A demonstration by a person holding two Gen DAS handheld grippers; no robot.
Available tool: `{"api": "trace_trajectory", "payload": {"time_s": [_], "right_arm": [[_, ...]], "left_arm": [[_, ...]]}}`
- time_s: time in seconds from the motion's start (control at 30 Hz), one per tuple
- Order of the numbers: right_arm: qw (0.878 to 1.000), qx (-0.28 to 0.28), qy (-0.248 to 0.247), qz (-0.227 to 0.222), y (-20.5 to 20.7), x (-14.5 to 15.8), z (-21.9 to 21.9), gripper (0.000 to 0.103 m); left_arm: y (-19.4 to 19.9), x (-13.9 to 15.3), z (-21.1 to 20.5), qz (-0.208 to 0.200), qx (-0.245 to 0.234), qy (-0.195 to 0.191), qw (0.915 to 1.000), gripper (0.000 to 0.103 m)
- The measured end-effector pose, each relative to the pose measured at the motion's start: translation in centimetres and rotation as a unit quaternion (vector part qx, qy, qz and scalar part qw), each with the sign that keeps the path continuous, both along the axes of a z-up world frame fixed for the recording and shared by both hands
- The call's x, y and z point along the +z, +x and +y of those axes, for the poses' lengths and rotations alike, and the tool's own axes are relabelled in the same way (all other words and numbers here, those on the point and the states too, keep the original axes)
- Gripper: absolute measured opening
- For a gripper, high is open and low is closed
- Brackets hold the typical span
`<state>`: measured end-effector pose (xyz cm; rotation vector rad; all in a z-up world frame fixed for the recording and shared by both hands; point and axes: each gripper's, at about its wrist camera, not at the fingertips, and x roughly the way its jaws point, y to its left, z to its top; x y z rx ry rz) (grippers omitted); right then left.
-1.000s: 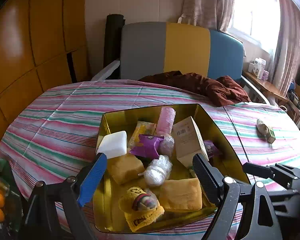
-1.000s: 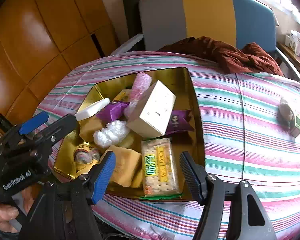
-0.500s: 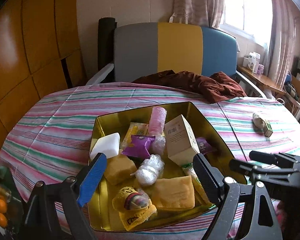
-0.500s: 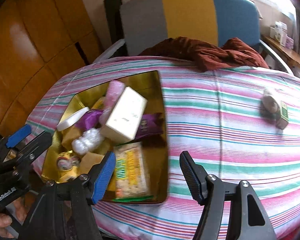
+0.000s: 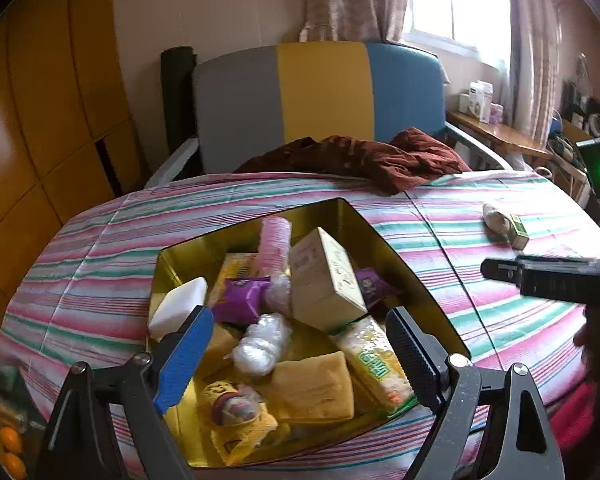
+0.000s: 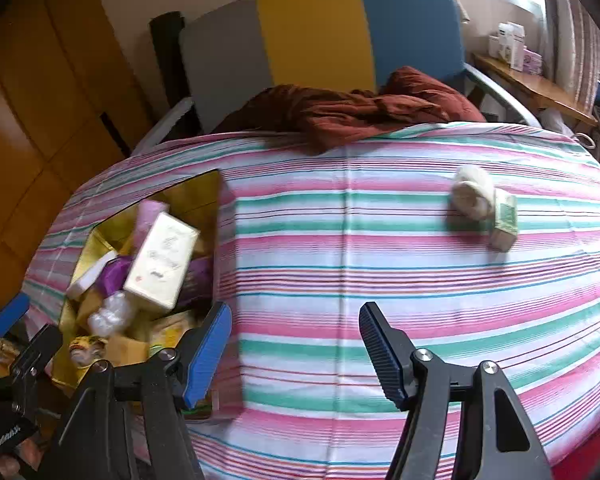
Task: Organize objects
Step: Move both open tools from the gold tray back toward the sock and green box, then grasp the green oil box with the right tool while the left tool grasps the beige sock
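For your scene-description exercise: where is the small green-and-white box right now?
The small green-and-white box lies on the striped tablecloth, far right in both wrist views, touching a whitish wrapped bundle, well apart from the gold tin.

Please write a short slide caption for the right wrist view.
Open right gripper above the striped tablecloth, gold tin at left.

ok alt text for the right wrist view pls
The open, empty right gripper hangs over a striped tablecloth. At left is a gold tin packed with snacks and a cream box; far right lie a pale bundle and a small green box.
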<state>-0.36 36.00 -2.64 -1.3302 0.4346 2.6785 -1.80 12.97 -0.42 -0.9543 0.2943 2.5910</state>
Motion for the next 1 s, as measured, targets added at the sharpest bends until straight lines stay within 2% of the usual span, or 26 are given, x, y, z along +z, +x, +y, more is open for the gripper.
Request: {"api": "trace_trajectory", "payload": {"time_s": [0.4,0.73,1.0], "right_arm": [[0.998,-0.065,-0.004,-0.024,0.5,-0.3,6.9,0.067],[0.988,-0.145,-0.003,-0.056,1.1,-1.4,15.1,0.067],[0.981,-0.180,-0.005,-0.079,-1.4,-3.8,20.1,0.067]], "left_arm": [[0.2,0.0,3.7,-0.002,-0.047,-0.012,0.9988,0.089],[0.0,-0.5,6.7,-0.012,-0.082,-0.016,0.9964,0.089],[-0.5,-0.9,9.0,-0.020,-0.105,-0.022,0.9940,0.089]]}}
